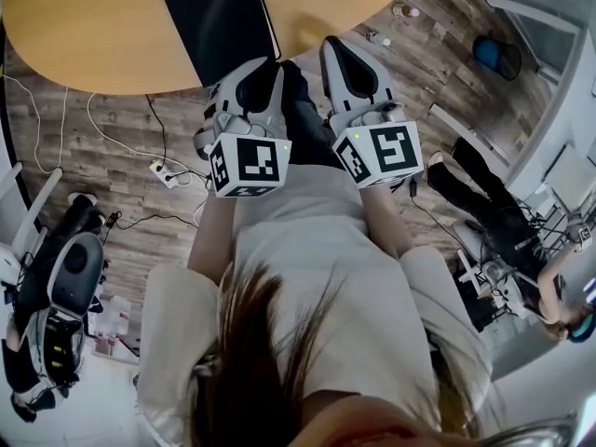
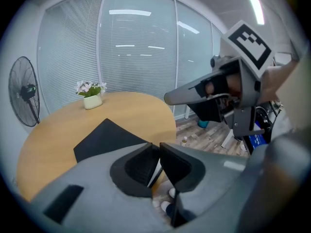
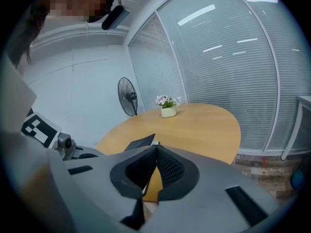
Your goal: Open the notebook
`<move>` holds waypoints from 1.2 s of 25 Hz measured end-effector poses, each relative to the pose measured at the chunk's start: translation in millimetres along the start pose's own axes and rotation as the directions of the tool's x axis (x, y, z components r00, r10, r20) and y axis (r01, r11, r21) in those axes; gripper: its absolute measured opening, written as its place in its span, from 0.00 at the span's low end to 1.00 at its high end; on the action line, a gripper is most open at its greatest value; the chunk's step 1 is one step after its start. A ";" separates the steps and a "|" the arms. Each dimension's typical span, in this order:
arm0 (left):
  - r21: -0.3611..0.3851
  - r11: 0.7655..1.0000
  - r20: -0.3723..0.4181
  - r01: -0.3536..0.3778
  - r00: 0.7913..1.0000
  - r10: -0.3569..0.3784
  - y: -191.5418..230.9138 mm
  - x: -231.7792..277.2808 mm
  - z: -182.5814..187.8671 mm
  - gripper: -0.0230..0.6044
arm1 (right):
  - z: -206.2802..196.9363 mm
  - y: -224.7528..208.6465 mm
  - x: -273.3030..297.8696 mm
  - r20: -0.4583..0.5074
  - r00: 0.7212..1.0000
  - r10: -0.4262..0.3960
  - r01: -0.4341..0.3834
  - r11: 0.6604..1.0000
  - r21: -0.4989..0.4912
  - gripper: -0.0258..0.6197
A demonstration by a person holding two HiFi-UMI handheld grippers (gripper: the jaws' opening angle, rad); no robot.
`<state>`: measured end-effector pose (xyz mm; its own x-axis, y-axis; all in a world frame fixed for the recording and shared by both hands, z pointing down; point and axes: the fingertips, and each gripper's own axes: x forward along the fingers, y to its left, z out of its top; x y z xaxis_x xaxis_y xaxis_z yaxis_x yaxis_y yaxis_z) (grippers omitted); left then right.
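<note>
A closed black notebook lies on the round wooden table, near the edge facing me. Both grippers hang side by side in front of that edge, short of the notebook and not touching it. My left gripper points at the notebook; its jaws stand a narrow slit apart with nothing between them. My right gripper is shut, its ribbed pads meeting at the tips with nothing held. In the right gripper view the notebook's corner shows just beyond the jaws.
A white pot of flowers stands at the table's far side. A standing fan is by the blinds. A power strip with cables lies on the wood floor. Another person and gear are at right; equipment at left.
</note>
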<state>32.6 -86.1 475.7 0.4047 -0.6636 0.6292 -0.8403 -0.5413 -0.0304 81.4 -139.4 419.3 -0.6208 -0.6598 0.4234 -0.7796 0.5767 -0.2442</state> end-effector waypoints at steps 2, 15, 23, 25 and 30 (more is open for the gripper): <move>-0.008 1.000 0.010 -0.001 1.000 0.001 1.4 -4.4 1.3 0.13 | 2.3 1.5 0.4 0.001 1.000 0.001 -0.001 1.000 -0.005 0.04; -0.129 0.990 0.084 -0.054 0.994 0.065 17.2 -30.2 13.4 0.12 | 13.0 17.0 9.6 0.004 1.000 0.020 -0.020 1.000 -0.017 0.04; -0.186 0.974 0.150 -0.129 0.976 0.158 35.2 -51.6 31.4 0.11 | 17.1 21.2 15.0 0.010 0.999 0.033 -0.033 0.998 -0.049 0.04; -0.193 0.971 0.152 -0.144 0.973 0.175 35.9 -58.0 34.1 0.11 | 17.5 23.1 14.0 0.004 0.999 0.042 -0.042 0.998 -0.050 0.04; -0.194 0.962 0.194 -0.192 0.954 0.229 47.8 -77.1 38.4 0.10 | 26.3 30.3 22.1 0.017 0.997 0.073 -0.072 0.994 -0.079 0.04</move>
<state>-24.9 -80.6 395.9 0.2634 -0.8571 0.4427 -0.9559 -0.2936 0.0005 41.8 -149.1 398.3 -0.6775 -0.6239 0.3896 -0.7241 0.6588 -0.2041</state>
